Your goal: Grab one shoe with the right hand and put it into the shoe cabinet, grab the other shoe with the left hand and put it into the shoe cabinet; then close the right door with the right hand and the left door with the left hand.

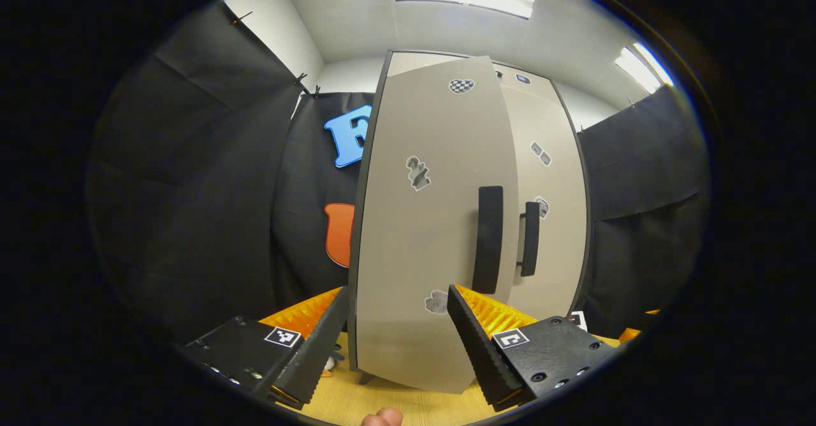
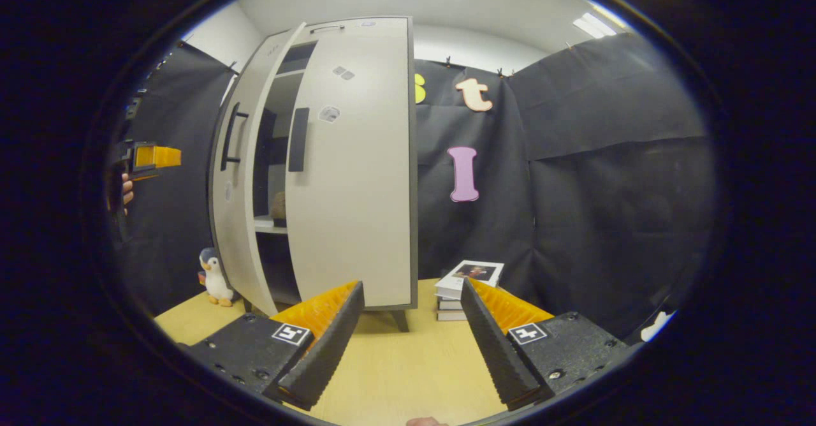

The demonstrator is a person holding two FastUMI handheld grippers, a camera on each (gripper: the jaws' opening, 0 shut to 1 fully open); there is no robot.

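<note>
1. In the left gripper view, my left gripper (image 1: 398, 337) points straight at the shoe cabinet (image 1: 554, 177). Its jaws are spread apart and they hold nothing.
2. The left door (image 1: 433, 222) stands directly in front of these fingers, from 12 o'clock down to the centre of the view. It is not fully shut; its free edge still sticks out in front of the right door (image 1: 551, 235).
3. The handle of the left door (image 1: 489, 240) is at about 1 o'clock from the left gripper, just beside the handle of the right door (image 1: 530, 239).
4. I cannot tell if the left gripper's fingers touch the door panel; they are very near to it.
5. In the right gripper view, my right gripper (image 2: 411, 337) is released too, jaws wide, nothing between them. It hovers above the wooden table (image 2: 395, 368), well apart from the cabinet.
6. From there the cabinet is at 11 o'clock. The right door looks closed or nearly closed, the left door is ajar, and a dark gap shows between them.
7. In this gap, on a shelf, I see a small brownish shape (image 2: 278, 208), perhaps a shoe; I cannot tell for sure.
8. The left gripper and the hand that holds it (image 2: 127, 191) appear at 9 o'clock, raised at the height of the left door's handle.
9. A stack of books (image 2: 468, 282) lies at 1 o'clock, a toy penguin (image 2: 215, 279) at 10 o'clock beside the cabinet.
</note>
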